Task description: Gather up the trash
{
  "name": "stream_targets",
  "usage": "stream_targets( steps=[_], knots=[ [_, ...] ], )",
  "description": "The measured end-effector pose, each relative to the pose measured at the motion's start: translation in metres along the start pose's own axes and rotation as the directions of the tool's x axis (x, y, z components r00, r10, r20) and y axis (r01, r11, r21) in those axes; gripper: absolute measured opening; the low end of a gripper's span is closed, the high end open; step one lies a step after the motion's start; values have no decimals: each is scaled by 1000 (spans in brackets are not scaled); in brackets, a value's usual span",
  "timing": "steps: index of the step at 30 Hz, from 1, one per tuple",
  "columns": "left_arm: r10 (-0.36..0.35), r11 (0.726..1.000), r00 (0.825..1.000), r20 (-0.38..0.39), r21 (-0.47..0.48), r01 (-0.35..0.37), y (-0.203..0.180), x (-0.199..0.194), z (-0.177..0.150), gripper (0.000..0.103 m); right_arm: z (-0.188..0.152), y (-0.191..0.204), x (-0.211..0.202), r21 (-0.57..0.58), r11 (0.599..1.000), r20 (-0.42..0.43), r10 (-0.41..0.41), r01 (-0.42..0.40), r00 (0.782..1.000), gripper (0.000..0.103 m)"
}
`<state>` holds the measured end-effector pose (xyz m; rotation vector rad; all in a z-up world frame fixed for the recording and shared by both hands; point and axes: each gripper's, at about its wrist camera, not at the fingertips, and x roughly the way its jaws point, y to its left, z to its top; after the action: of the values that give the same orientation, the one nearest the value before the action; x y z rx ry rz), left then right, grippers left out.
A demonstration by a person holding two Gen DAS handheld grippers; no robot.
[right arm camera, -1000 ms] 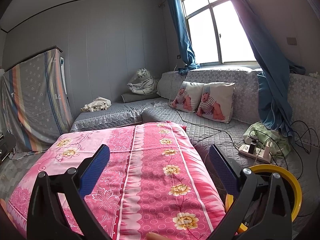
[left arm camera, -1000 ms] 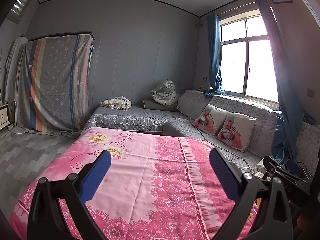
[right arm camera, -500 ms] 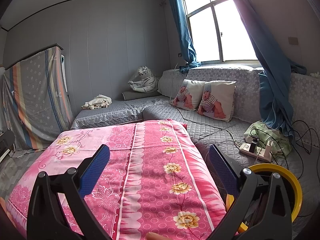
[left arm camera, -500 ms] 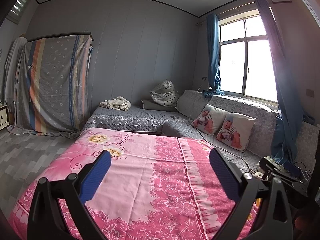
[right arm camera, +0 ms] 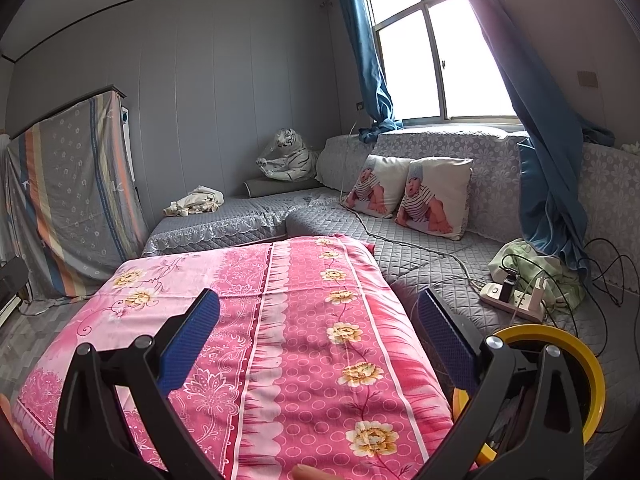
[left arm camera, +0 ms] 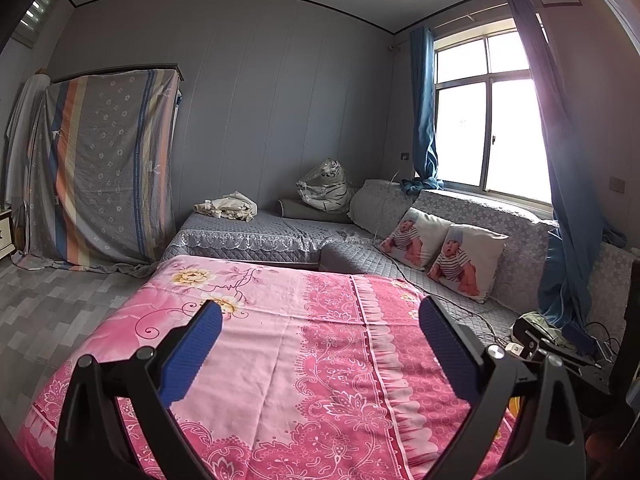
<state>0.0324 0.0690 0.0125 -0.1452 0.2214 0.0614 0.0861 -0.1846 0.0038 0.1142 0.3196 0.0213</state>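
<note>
Left tool [left arm camera: 320, 322] and right tool [right arm camera: 320, 314] spread wide, holding nothing

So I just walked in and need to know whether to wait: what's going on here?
A person is holding two grippers over a pink floral cover, and neither has picked anything up. The left gripper and the right gripper are both open and empty. No trash shows on the cover. A yellow-rimmed container sits low beside the right gripper, near a power strip on the grey sofa. Collecting hasn't visibly begun.
</note>
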Motion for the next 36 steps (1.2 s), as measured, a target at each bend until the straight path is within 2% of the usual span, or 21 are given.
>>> stream_targets(
  steps=[36],
  knots=[
    [-21, 1000, 1000, -22, 9, 21, -6, 7, -6, 95, -6, -5, 8, 17, 1000, -35, -6, 7, 999, 95]
  ],
)
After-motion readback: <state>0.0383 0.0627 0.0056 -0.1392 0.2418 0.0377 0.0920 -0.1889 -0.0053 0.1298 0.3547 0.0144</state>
